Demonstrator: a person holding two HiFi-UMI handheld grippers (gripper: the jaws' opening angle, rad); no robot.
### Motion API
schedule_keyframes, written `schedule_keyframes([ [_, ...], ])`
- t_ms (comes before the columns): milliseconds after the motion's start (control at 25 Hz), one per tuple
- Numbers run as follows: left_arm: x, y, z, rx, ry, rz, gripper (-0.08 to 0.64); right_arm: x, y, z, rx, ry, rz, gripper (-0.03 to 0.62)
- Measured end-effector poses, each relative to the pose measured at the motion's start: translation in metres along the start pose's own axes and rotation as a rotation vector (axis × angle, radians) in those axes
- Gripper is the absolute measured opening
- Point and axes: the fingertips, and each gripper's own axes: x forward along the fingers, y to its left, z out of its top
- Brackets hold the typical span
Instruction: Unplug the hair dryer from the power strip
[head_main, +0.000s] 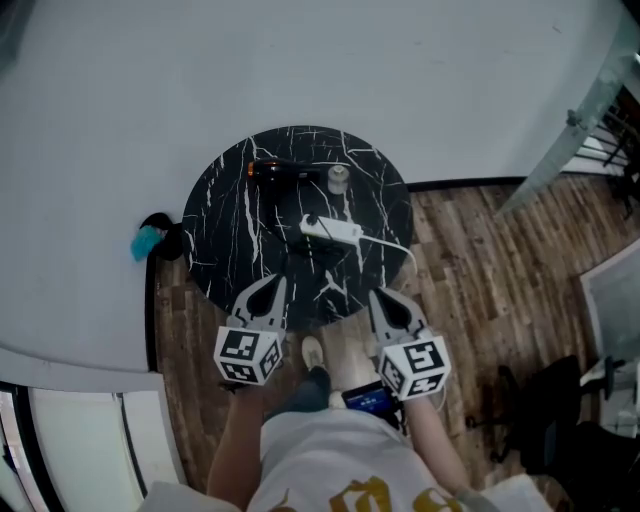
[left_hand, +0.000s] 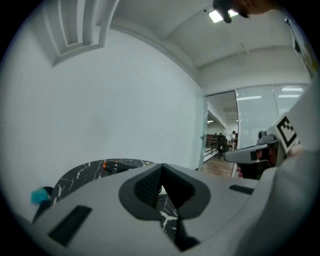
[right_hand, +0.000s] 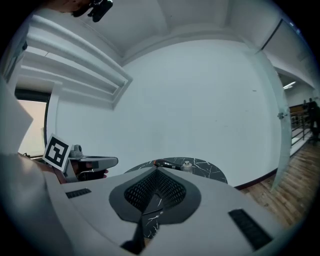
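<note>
**A:** What is nearest to the person?

**B:** Two grey plastic tools. Each one carries one cube with black-and-white square markers. The left tool and the right tool are both clenched, jaws together, with nothing between them. Their pads are dark and have a fine grid texture. The two tips stand over the near edge of the counter, well apart from each other.

**A:** How does the counter look?

**B:** It is one round counter, smooth and black, with thin white veins like marble.

**A:** How many things lie on it?

**B:** Three. In the middle lies one white strip, long and flat. Its white cable goes off over the right edge. At the far side lies one dark, long dryer, with a small orange light at its left end. Just beside its right end stands one small grey round cap. A dark spot shows at the left end of the strip, but I cannot tell if it is the plug.

**A:** And the room?

**B:** The floor is of brown wooden planks and the wall is plain white. One teal thing lies at the foot of the wall, left of the counter. One black chair stands at the right.
</note>
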Motion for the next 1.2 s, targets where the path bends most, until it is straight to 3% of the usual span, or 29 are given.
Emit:
schedule_keyframes([
  [120, 0.021, 0.004, 0.003, -0.087, -0.019, -0.082, 0.002, 0.020, -0.013, -0.001, 0.033, 0.026, 0.003, -0.002],
  [200, 0.040, 0.015, 0.002, -0.113, -0.003, -0.095, 0.002, 0.038, -0.023, -0.001, 0.040, 0.046, -0.002, -0.002],
  [480, 0.106, 0.061, 0.004, -0.156, -0.026, -0.086, 0.002, 0.103, -0.057, 0.002, 0.010, 0.107, -0.055, -0.002],
  [720, 0.154, 0.096, -0.009, -0.162, 0.045, -0.083, 0.002, 0.152, -0.077, 0.004, 0.043, 0.126, -0.071, -0.002],
  [1200, 0.216, 0.114, -0.026, -0.189, 0.127, -0.259, 0.002, 0.216, -0.104, -0.004, 0.011, 0.189, -0.114, -0.002],
])
